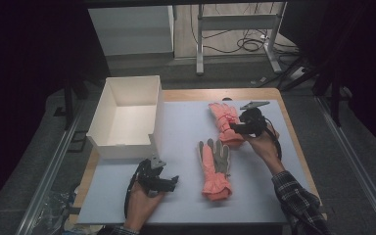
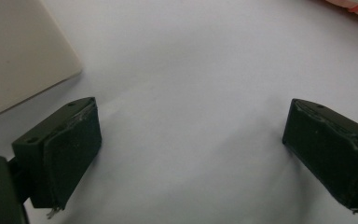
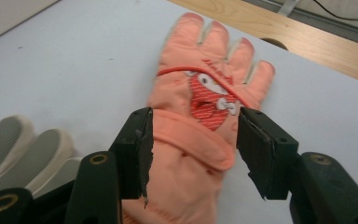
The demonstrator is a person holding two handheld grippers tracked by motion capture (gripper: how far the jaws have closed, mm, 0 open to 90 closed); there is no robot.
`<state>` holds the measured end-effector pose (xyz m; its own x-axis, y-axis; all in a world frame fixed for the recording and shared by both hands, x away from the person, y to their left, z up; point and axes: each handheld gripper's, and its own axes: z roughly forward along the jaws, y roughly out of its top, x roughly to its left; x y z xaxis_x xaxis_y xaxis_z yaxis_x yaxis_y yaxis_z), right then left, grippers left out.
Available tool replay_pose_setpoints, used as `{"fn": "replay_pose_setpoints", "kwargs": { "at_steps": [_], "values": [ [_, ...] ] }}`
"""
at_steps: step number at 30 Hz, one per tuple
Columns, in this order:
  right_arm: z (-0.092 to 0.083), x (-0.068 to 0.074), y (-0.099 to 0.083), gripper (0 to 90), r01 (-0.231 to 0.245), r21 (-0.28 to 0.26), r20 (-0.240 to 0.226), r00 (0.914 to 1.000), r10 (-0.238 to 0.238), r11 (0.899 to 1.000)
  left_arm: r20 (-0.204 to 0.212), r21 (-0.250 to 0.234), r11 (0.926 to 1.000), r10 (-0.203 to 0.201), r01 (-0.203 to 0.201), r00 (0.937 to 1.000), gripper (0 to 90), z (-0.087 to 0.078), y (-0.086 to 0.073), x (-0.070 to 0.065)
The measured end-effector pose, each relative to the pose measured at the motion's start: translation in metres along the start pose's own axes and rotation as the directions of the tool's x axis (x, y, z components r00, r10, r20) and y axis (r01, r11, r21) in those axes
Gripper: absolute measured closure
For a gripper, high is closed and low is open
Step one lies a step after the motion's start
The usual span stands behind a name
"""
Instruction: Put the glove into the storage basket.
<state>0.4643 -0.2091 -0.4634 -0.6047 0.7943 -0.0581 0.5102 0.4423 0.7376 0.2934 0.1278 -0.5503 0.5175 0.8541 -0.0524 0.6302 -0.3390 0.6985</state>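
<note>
Two pink gloves lie on the pale blue mat (image 1: 181,122). The far one (image 1: 221,115) lies back up, with a cartoon patch (image 3: 209,95) on it. My right gripper (image 1: 233,126) is open, and its jaws straddle this glove (image 3: 200,88) near the cuff, one on each side (image 3: 193,149). The nearer glove (image 1: 214,166) lies grey palm up in the middle of the mat; its grey fingers (image 3: 28,142) show beside my right gripper. My left gripper (image 1: 162,177) hovers low over bare mat near the front left, wide open and empty (image 2: 191,154).
An open white box (image 1: 127,117) stands at the mat's back left; its corner (image 2: 18,51) is just ahead-left of my left gripper. A wooden table edge (image 1: 191,93) borders the mat. A metal frame and cables (image 1: 240,34) are on the floor beyond.
</note>
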Motion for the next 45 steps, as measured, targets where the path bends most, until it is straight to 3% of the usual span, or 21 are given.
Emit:
{"fn": "replay_pose_setpoints", "kwargs": {
  "at_steps": [2,3,9,14,19,22,25,28,29,33,45],
  "values": [
    [0.004,-0.006,0.0,46.2,-0.02,0.0,0.004,0.9998,0.02,1.0,0.0,0.0,1.0,0.0,0.0,1.0,4.4,0.0,0.0,0.0],
    [0.01,-0.012,0.002,45.9,-0.053,-0.007,-0.008,0.9986,0.052,0.999,0.0,0.0,1.0,0.0,0.0,1.0,4.4,0.0,0.0,0.0],
    [0.029,-0.017,0.011,38.4,-0.093,-0.025,-0.029,0.9953,0.092,0.995,0.0,0.0,1.0,0.0,0.0,1.0,4.4,0.0,0.0,0.0],
    [0.044,-0.016,0.013,36.0,-0.072,-0.003,-0.018,0.9973,0.072,0.997,0.0,0.0,1.0,0.0,0.0,1.0,4.4,0.0,0.0,0.0],
    [0.065,-0.021,0.007,35.6,-0.052,0.052,-0.003,0.9986,0.053,0.997,0.0,-0.001,1.0,0.0,0.0,1.0,4.4,0.0,0.0,0.0],
    [0.07,-0.025,0.002,45.1,-0.075,0.05,-0.044,0.996,0.077,0.996,0.0,-0.001,1.0,0.0,0.0,1.0,4.4,0.0,0.0,0.0],
    [0.072,-0.027,-0.003,62.9,-0.122,0.038,-0.091,0.988,0.125,0.992,-0.001,-0.001,1.0,0.0,0.0,1.0,4.4,0.0,0.0,0.0],
    [0.07,-0.026,-0.003,73.7,-0.135,0.041,-0.095,0.9858,0.138,0.99,-0.001,-0.001,1.0,0.0,0.0,1.0,4.4,0.0,0.0,0.0],
    [0.069,-0.023,-0.002,79.0,-0.121,0.042,-0.08,0.9891,0.124,0.992,-0.001,-0.001,1.0,0.001,-0.001,1.0,4.4,0.0,0.0,0.0],
    [0.065,-0.019,0.001,82.8,-0.105,0.047,-0.053,0.9928,0.108,0.993,-0.001,-0.001,1.0,0.0,0.0,1.0,4.4,0.0,0.0,0.0],
    [0.042,-0.028,0.0,83.7,-0.155,0.006,-0.062,0.986,0.155,0.988,-0.001,-0.001,1.0,0.0,0.0,1.0,4.4,0.0,0.0,0.0]
  ]
}}
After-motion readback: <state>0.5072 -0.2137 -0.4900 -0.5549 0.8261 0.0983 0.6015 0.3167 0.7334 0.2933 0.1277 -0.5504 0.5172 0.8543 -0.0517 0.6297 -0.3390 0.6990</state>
